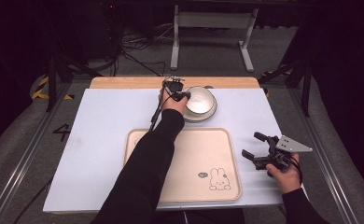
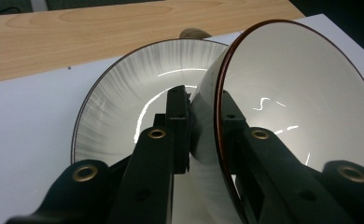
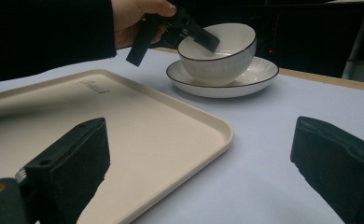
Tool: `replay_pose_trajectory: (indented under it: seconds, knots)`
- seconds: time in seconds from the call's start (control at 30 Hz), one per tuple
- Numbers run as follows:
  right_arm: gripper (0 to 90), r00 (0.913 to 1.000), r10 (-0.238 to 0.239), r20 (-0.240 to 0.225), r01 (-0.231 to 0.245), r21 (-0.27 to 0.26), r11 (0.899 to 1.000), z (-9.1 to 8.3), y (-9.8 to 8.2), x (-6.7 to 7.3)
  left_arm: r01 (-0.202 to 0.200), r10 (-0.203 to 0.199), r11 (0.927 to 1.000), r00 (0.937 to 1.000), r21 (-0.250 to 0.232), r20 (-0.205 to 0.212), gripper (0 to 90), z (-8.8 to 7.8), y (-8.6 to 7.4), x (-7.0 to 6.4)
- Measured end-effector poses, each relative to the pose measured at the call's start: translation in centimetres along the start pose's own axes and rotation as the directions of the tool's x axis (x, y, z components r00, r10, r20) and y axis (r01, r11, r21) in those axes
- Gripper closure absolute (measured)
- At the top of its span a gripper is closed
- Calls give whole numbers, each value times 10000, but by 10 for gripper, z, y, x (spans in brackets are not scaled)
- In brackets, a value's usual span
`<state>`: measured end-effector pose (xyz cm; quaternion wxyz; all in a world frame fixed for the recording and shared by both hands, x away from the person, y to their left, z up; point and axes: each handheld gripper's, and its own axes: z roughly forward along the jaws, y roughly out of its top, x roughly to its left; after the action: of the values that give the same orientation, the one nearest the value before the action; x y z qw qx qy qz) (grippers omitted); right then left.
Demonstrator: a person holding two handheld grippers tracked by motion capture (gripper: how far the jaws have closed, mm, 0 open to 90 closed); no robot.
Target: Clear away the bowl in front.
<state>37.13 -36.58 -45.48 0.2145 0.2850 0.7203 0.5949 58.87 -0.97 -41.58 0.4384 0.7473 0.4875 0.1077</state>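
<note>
Now, left gripper (image 1: 182, 95): reaching over the far side of the surface (image 1: 101, 121), its fingers (image 2: 178, 121) clamped on the bowl's rim, one inside, one outside.
Bowl (image 3: 217, 53): white with a dark rim, sitting in the plate, just beyond the tray's far edge.
Plate (image 3: 259, 74): white, ribbed, flat on the surface near the wooden back strip (image 2: 77, 32).
Right gripper (image 1: 257, 149): held low at the tray's right, well apart from the bowl, fingers (image 3: 68, 172) spread wide with nothing between.
Tray (image 1: 194, 154): cream, with a rabbit drawing at its near right corner.
</note>
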Motion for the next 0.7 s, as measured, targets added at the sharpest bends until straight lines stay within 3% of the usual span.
replay_pose_trajectory:
  seconds: [0.37, 0.7]
  knots:
    - [51, 10000, 2, 10, -2, 0, 10000, 0, 0, 0, -240, 246, 9993, 9995, -284, 220, 798, -23, 8, 0]
    - [51, 10000, 16, 17, -16, 0, 10000, 0, 0, 0, -774, 777, 9969, 9968, -172, 204, 792, -45, 13, 1]
